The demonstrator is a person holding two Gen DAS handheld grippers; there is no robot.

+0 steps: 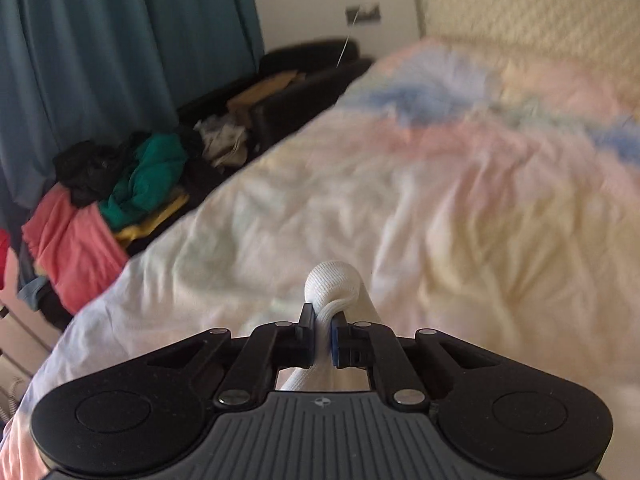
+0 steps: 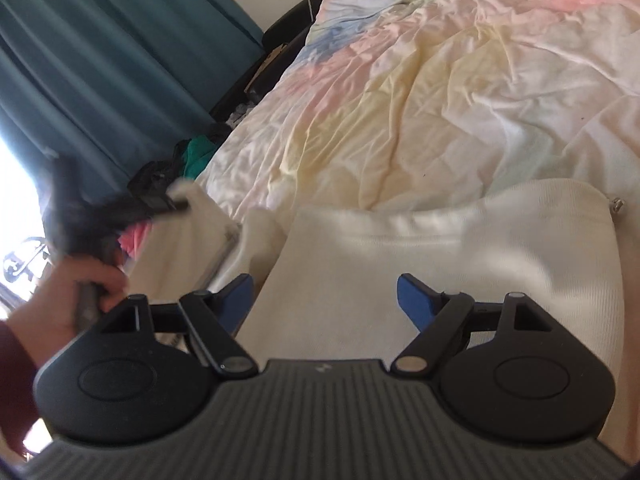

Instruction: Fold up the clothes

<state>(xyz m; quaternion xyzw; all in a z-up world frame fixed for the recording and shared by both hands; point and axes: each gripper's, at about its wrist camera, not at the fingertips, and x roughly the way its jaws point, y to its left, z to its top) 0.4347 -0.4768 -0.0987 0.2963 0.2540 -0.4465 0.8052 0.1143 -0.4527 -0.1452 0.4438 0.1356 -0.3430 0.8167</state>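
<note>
- The left gripper (image 1: 321, 330) was clamped on a bunched fold of the cream knit garment (image 1: 331, 286); the right gripper (image 2: 324, 300) stood with its blue-padded fingers (image 2: 414, 298) wide apart, above the cloth and not gripping it.
- The bed (image 2: 460, 80) carried everything, under a rumpled pastel cover of pink, yellow and blue patches.
- The cream knit garment (image 2: 440, 264) lay at the bed's near edge, its folded body flat under the right gripper, with one part lifted off the near left corner in the left gripper (image 2: 176, 202).
- Teal curtains (image 2: 100, 80) hung beyond the bed's left edge.
- A heap of clothes (image 1: 120, 184), coral, green, black and yellow, sat beside the bed's left edge.
- The person's left hand (image 2: 60, 300), in a dark red sleeve, held the left gripper's handle.
</note>
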